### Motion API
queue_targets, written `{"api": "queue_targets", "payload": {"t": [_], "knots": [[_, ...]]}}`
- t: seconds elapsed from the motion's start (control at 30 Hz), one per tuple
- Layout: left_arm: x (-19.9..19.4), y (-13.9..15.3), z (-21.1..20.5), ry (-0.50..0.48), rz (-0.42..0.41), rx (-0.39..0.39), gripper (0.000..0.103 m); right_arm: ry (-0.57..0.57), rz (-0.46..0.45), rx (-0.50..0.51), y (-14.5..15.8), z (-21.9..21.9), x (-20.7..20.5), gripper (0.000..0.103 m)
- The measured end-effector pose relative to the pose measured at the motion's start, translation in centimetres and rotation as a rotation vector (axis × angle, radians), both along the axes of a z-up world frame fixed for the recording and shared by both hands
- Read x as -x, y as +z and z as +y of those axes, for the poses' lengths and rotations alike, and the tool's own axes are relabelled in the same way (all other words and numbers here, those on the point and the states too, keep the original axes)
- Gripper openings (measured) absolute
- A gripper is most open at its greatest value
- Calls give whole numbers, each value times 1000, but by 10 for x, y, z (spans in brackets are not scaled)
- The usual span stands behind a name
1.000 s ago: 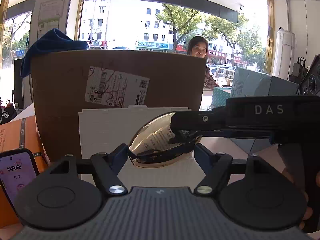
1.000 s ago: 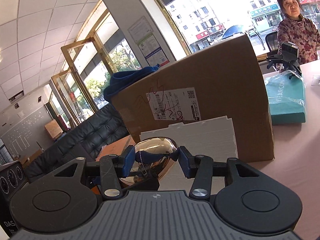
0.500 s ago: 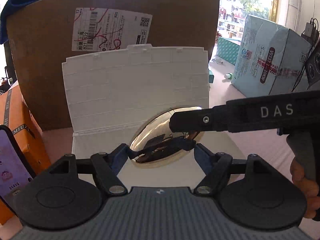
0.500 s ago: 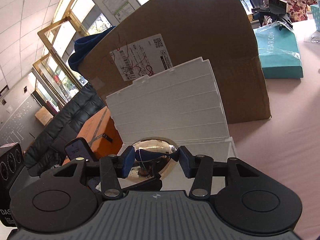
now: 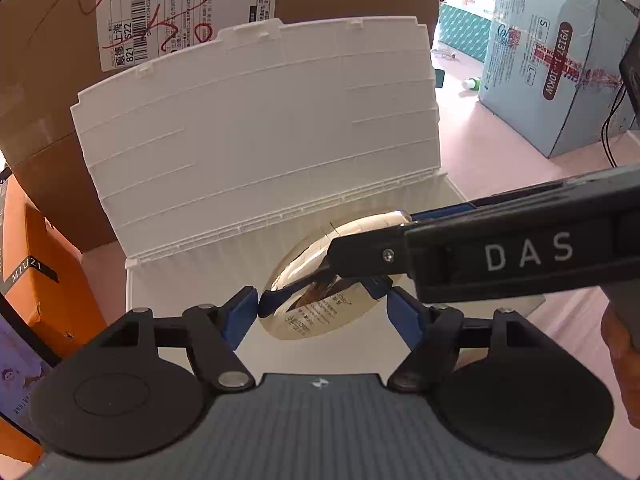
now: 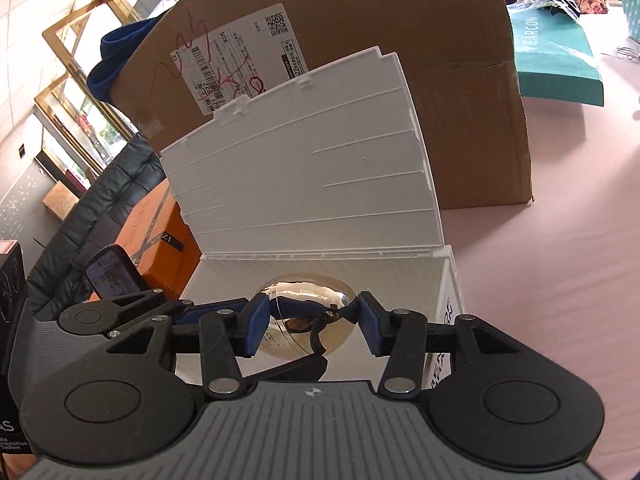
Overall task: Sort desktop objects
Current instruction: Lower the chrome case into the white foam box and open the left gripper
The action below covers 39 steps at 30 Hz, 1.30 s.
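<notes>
A shiny gold egg-shaped object is held between both grippers over an open white plastic box. The box lid stands upright behind it. My left gripper has its blue pads against the egg's sides. My right gripper is shut on the same egg, and its arm crosses the left wrist view from the right. The egg hangs just above the box's open top.
A large brown cardboard box stands behind the white box. An orange box and a phone are at the left. A light-blue carton and a teal package lie to the right on the pink tabletop.
Both grippers have tilted down and carried the gold egg lower, from in front of the cardboard box to just above the open white box.
</notes>
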<state>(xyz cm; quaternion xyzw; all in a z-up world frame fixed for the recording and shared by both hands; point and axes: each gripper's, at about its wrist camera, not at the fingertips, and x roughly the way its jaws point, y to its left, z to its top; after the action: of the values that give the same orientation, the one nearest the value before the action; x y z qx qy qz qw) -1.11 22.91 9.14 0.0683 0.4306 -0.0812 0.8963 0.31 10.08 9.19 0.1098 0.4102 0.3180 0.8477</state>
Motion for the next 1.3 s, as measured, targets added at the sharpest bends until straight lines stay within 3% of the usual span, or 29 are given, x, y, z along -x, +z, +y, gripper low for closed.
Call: {"api": "queue_targets", "payload": {"t": [0.13,0.23,0.27,0.43,0.73,0.8,0.87,0.97,1.03,1.17,1.3], "knots": [[-5,-4,-2,2,36,-2,63,5,8,62,-2,8,0,45],[-6,-4,-3,-7,54,20,44,8,14,109,-3,14,0,39],[-6,-3,-5,-8,51,12,42,9,15,124,-4,16,0,36],[-9,-3,-10,-10,50,-27,43,24,23,198,0,34,-12,30],[-12,-5,-3,16,68,1,43,2,37,266,0,37,-13,29],[-10,-4,-3,21,55,-3,48,-4,37,277,1,36,-13,29],[-8,0,-2,20,40,2,67,-10,36,288,2,36,-12,29],[-3,8,2,34,5,13,79,-18,35,304,4,34,-12,41],[1,14,4,48,-18,21,83,-24,34,314,5,33,-12,65],[13,26,3,37,-74,47,84,-19,-10,282,20,31,-10,73],[23,39,-1,38,-129,104,86,-21,-108,240,44,22,5,91]]}}
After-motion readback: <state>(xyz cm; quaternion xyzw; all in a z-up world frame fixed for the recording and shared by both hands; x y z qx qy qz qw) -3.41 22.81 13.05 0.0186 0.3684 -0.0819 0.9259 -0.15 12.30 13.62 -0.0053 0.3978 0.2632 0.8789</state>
